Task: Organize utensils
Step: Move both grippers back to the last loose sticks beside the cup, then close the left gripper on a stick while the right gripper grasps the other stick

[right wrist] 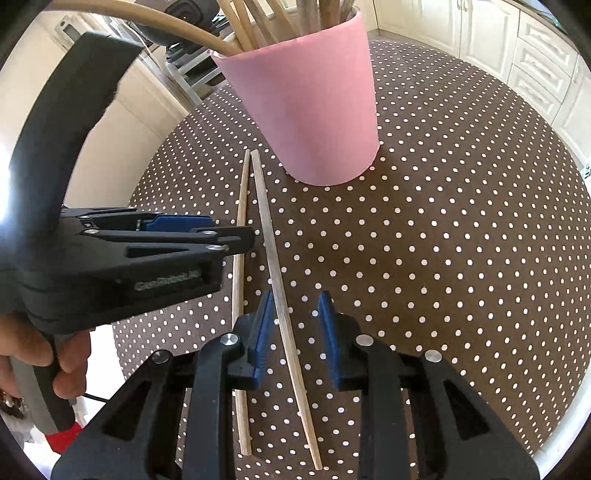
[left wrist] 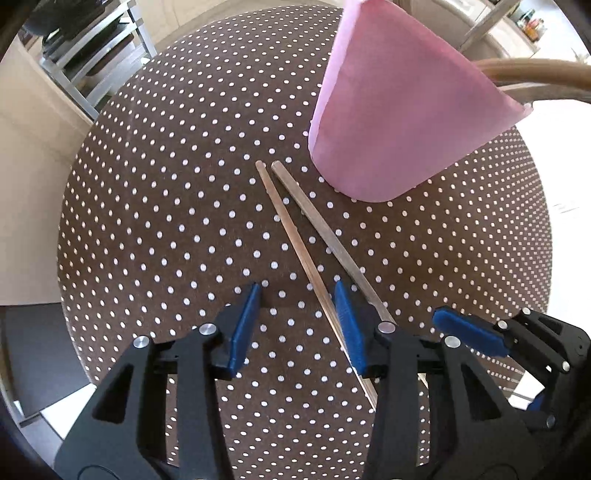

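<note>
Two wooden chopsticks lie side by side on the brown polka-dot tablecloth (left wrist: 166, 221). The left chopstick (left wrist: 295, 251) runs between my left gripper's (left wrist: 297, 291) open blue pads. The right chopstick (right wrist: 275, 273) runs between my right gripper's (right wrist: 295, 299) open pads; the left chopstick (right wrist: 240, 258) lies just beside them. A pink cup (right wrist: 310, 110) holding several wooden utensils (right wrist: 255, 22) stands just beyond the chopsticks' far ends; it also shows in the left wrist view (left wrist: 399, 110). My right gripper shows at the right of the left wrist view (left wrist: 469, 332).
The round table's edge (right wrist: 576, 373) curves close on the right. A metal rack (left wrist: 92, 55) stands beyond the table at the far left. White cabinets (right wrist: 524, 55) line the far right. My left gripper's body (right wrist: 129, 258) and the hand holding it (right wrist: 55, 354) fill the left of the right wrist view.
</note>
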A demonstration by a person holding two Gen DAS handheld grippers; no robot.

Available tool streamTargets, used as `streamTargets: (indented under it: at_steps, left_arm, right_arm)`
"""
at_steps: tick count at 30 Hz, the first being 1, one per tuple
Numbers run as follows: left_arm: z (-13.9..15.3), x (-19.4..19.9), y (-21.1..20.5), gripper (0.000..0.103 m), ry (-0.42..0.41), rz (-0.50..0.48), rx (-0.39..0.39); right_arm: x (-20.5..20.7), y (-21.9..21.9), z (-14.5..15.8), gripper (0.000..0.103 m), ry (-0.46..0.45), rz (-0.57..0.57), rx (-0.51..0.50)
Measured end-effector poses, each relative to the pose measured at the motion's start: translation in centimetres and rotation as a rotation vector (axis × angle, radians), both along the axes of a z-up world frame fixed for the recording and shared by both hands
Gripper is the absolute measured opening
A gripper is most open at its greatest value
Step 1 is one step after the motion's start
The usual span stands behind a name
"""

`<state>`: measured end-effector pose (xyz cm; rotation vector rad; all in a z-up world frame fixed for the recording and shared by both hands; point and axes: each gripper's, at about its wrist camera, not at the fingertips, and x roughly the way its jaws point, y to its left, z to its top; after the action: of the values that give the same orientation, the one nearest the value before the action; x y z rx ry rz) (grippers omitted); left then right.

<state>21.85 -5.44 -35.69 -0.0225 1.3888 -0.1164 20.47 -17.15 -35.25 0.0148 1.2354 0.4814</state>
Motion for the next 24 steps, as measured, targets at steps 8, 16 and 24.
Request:
streamTargets:
  at_steps: [8,16,24]
  left_arm:
    - [0.2,0.3,1.0,0.017,0.016,0.009,-0.027]
    - [-0.1,0.6,4.2,0.016,0.041,0.071,-0.104]
    - [-0.3,1.3,5.0,0.011,0.027,0.057,-0.094]
  right_arm:
    - [2.3,2.2,-0.2,0.025,-0.037,0.036,-0.02]
    - [3.8,6.5,-1.3,0.024,-0.085,0.128,-0.124]
    - [3.4,9.2,-1.3,0.017,-0.108,0.163,-0.224]
